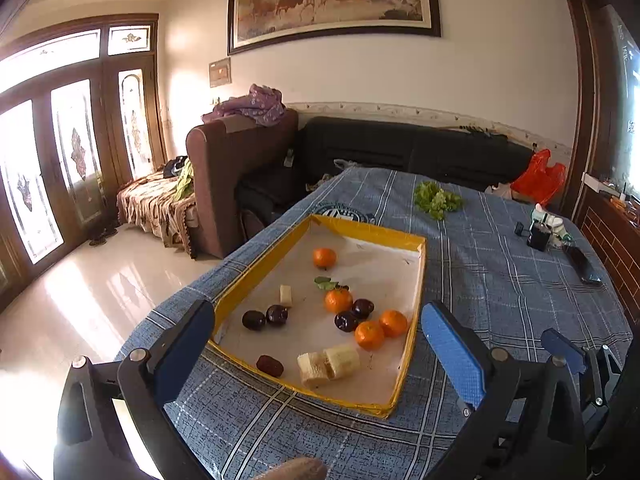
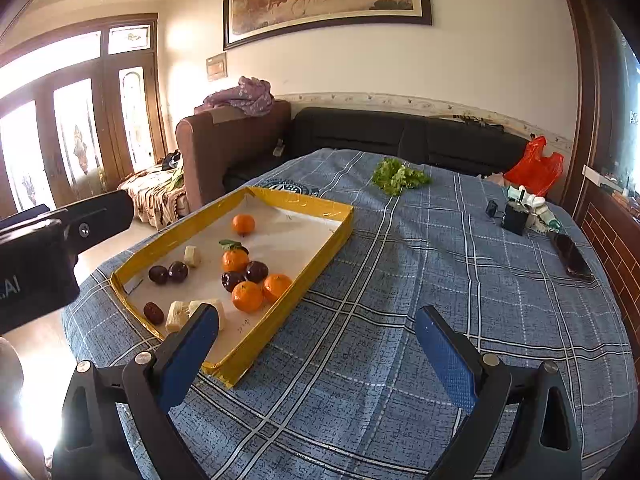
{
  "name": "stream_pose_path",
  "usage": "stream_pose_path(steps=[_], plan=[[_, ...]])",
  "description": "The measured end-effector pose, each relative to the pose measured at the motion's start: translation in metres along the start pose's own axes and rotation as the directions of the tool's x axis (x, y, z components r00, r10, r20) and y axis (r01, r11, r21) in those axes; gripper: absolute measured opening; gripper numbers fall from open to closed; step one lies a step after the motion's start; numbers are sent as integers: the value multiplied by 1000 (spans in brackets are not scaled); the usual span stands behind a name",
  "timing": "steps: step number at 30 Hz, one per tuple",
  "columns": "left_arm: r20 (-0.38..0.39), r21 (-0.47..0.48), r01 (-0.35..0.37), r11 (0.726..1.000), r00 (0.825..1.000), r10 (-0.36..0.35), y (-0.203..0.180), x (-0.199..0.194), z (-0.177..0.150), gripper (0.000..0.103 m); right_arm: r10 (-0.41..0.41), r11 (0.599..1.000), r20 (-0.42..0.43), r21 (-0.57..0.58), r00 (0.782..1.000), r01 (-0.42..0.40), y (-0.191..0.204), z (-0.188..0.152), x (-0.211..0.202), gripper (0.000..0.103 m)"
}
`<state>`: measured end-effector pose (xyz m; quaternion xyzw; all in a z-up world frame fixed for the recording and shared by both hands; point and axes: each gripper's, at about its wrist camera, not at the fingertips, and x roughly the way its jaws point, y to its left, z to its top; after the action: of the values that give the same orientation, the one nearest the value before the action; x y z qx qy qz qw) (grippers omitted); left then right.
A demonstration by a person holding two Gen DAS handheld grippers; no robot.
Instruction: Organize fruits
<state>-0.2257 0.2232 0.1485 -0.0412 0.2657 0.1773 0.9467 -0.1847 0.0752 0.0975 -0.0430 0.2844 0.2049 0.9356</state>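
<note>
Both sets of jaws stand wide with nothing between them. The left gripper (image 1: 318, 334) tilts down over the tray's (image 1: 416, 280) near edge; the right gripper (image 2: 318, 338) hangs over bare tablecloth (image 2: 400, 280) beside it, its left finger (image 2: 188, 348) hiding part of a banana piece (image 2: 208, 306). Oranges (image 1: 338, 300) and dark plums (image 1: 276, 315) lie inside the tray.

The right gripper (image 2: 316, 344) hangs with jaws wide and nothing between them, low in the frame over the blue plaid cloth (image 2: 400, 300). Left of centre sits the yellow-rimmed tray (image 2: 320, 236) with oranges (image 2: 247, 296), dark plums (image 2: 256, 271) and banana pieces (image 2: 178, 315). The left gripper (image 2: 100, 216) pokes in at the left edge.
</note>
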Motion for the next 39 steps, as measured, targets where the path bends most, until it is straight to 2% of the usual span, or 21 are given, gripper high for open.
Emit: stream_pose_path(steps=[9,31,39], plan=[[-58,-19,1,1000,998,-2,5,19,-3,103,-9,1000,-45,19,999,10,0,0,17,101],[-83,-57,-17,998,996,12,15,26,-3,103,-38,996,-78,78,996,44,3,-9,27,101],[-90,-64,-18,998,996,12,17,28,-4,103,-34,998,-57,46,998,37,10,-3,24,101]])
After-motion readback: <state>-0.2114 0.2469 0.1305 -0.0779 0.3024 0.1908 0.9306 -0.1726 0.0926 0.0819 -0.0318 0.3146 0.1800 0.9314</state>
